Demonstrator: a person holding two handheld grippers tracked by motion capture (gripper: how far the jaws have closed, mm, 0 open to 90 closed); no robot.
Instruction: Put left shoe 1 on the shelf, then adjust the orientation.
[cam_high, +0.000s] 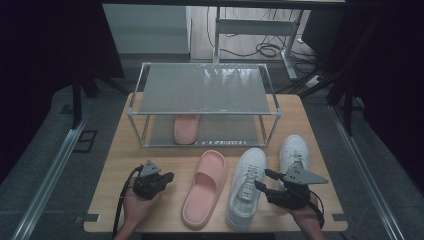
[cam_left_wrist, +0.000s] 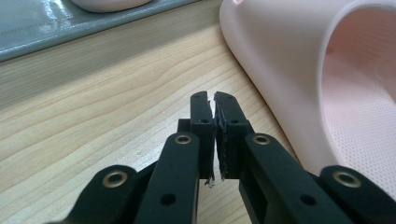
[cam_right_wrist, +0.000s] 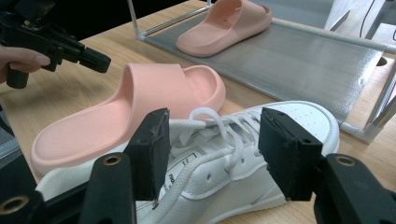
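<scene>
Wooden table (cam_high: 115, 165): beside the rack (cam_high: 205, 90), the open right gripper (cam_high: 270, 184) straddles a white sneaker (cam_high: 247, 187); pinching only laces could drop it. The left gripper (cam_high: 161, 179) is closed, empty.

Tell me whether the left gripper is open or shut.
Shut. The left gripper has its jaws pressed together with nothing between them, beside the pink slipper.

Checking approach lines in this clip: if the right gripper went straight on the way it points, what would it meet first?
Most likely the laced top of the nearer white sneaker: the right gripper stands open with its fingers framing the laces. Depth is unclear, so contact height is a guess.
</scene>
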